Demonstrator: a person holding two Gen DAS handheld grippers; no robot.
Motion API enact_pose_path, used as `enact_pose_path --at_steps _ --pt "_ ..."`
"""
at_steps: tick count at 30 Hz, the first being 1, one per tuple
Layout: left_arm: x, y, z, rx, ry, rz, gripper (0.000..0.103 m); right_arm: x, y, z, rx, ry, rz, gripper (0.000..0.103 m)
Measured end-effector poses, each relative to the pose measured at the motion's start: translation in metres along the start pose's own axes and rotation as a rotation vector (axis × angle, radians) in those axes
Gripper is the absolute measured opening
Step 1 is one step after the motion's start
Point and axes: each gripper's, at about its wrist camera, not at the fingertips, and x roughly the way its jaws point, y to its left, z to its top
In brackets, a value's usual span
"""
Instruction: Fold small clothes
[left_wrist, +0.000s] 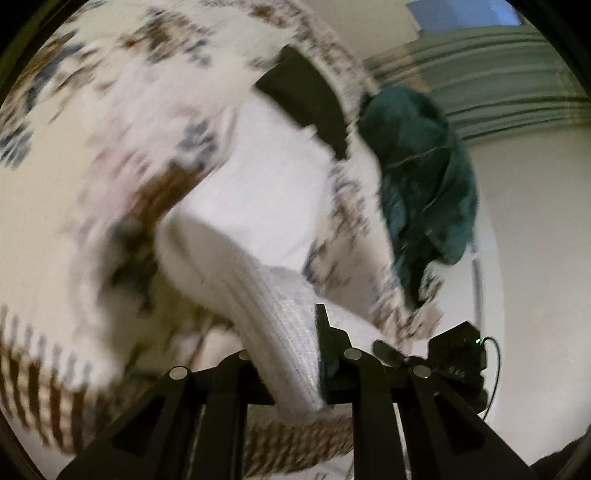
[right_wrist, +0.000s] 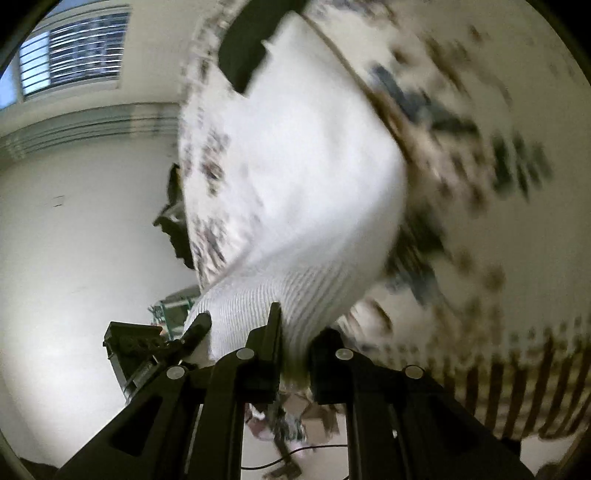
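Observation:
A white ribbed garment (left_wrist: 258, 206) with a black band (left_wrist: 310, 103) at its far end is lifted off a patterned cloth surface (left_wrist: 110, 74). My left gripper (left_wrist: 295, 354) is shut on its near ribbed edge. In the right wrist view the same white garment (right_wrist: 303, 166) hangs stretched, black band (right_wrist: 247, 48) at the top. My right gripper (right_wrist: 295, 347) is shut on its ribbed edge. The other gripper (right_wrist: 147, 343) shows at the lower left of the right wrist view, and at the lower right of the left wrist view (left_wrist: 454, 354). Both views are motion-blurred.
A dark teal garment (left_wrist: 424, 177) lies heaped at the right edge of the patterned cloth. The cloth has a brown fringed border (right_wrist: 517, 387). A pale wall (right_wrist: 74, 240) and a barred window (right_wrist: 74, 48) stand behind. Clutter and a cable (right_wrist: 288, 443) lie on the floor below.

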Motion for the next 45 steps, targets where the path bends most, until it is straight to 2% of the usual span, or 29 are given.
enact_pose_path --at_steps 1,4,7,11,13,15,16,17,18,19,20,21,22,23,25,27,29,30,31,32,33,34,35,37,38,40,42,43,45 --pt "0.004 -0.007 0.019 0.013 -0.018 -0.007 0.011 -0.003 0.007 0.006 -0.016 -0.011 -0.002 0.012" --pt "0.023 -0.015 0.074 0.016 -0.051 -0.038 0.011 -0.009 0.034 0.058 -0.066 -0.074 -0.014 0.012" --pt "0.06 -0.009 0.131 -0.009 -0.062 -0.053 0.011 -0.008 0.054 0.124 -0.112 -0.137 -0.044 0.012" --pt "0.123 0.007 0.212 -0.023 -0.039 -0.035 0.012 0.025 0.071 0.225 -0.129 -0.189 -0.107 0.012" --pt "0.145 0.015 0.236 -0.027 -0.018 0.005 0.012 0.045 0.071 0.265 -0.127 -0.202 -0.151 0.012" --pt "0.169 0.029 0.258 -0.072 0.033 -0.001 0.015 0.069 0.067 0.307 -0.122 -0.203 -0.19 0.012" --pt "0.177 0.038 0.266 -0.124 0.062 -0.005 0.019 0.076 0.066 0.316 -0.115 -0.204 -0.199 0.012" --pt "0.178 0.043 0.269 -0.164 0.075 -0.026 0.03 0.088 0.062 0.335 -0.096 -0.19 -0.199 0.013" --pt "0.175 0.05 0.273 -0.208 0.066 -0.077 0.052 0.091 0.058 0.342 -0.081 -0.177 -0.194 0.016" --pt "0.166 0.053 0.276 -0.227 0.03 -0.124 0.064 0.096 0.054 0.352 -0.053 -0.161 -0.182 0.02" --pt "0.152 0.058 0.278 -0.242 -0.024 -0.163 0.073 0.097 0.049 0.361 -0.024 -0.148 -0.154 0.026" --pt "0.143 0.061 0.278 -0.245 -0.053 -0.173 0.073 0.092 0.047 0.363 -0.02 -0.158 -0.115 0.046" --pt "0.135 0.062 0.279 -0.227 -0.07 -0.14 0.073 0.084 0.045 0.362 -0.024 -0.187 -0.087 0.069" --pt "0.13 0.061 0.279 -0.187 -0.076 -0.084 0.073 0.077 0.042 0.359 -0.031 -0.209 -0.074 0.076" --pt "0.133 0.054 0.279 -0.052 -0.054 0.045 0.073 0.064 0.038 0.353 -0.046 -0.234 -0.085 0.078" --pt "0.154 0.048 0.28 0.069 0.02 0.154 0.073 0.064 0.029 0.351 -0.044 -0.211 -0.191 0.078" --pt "0.185 0.048 0.282 0.132 0.112 0.225 0.073 0.074 0.02 0.353 -0.039 -0.177 -0.231 0.078" --pt "0.197 0.049 0.284 0.146 0.136 0.232 0.071 0.083 0.015 0.355 -0.031 -0.15 -0.231 0.078" --pt "0.205 0.048 0.285 0.162 0.145 0.239 0.069 0.09 0.013 0.356 -0.027 -0.133 -0.231 0.078" --pt "0.207 0.044 0.287 0.183 0.132 0.232 0.029 0.099 0.013 0.358 -0.032 -0.114 -0.216 0.075" --pt "0.208 0.038 0.289 0.205 0.126 0.235 0.007 0.104 0.018 0.359 -0.058 -0.121 -0.197 0.046" --pt "0.207 0.034 0.294 0.209 0.115 0.228 0.007 0.107 0.021 0.359 -0.075 -0.128 -0.21 0.009" --pt "0.204 0.03 0.297 0.217 0.096 0.216 0.007 0.108 0.027 0.36 -0.088 -0.145 -0.265 0.008" --pt "0.197 0.022 0.303 0.245 0.05 0.222 0.007 0.103 0.037 0.36 -0.115 -0.198 -0.279 0.007" --pt "0.202 0.022 0.308 0.251 0.06 0.237 0.007 0.099 0.044 0.365 -0.128 -0.235 -0.307 0.007" --pt "0.218 0.034 0.316 0.238 0.081 0.28 0.007 0.099 0.049 0.376 -0.132 -0.253 -0.335 0.007" --pt "0.238 0.053 0.322 0.196 0.151 0.313 0.008 0.113 0.046 0.391 -0.121 -0.218 -0.395 0.007" --pt "0.242 0.057 0.323 0.167 0.171 0.306 0.008 0.123 0.043 0.397 -0.122 -0.195 -0.433 0.007" --pt "0.232 0.064 0.322 0.109 0.187 0.248 0.017 0.138 0.036 0.404 -0.113 -0.126 -0.465 0.009"
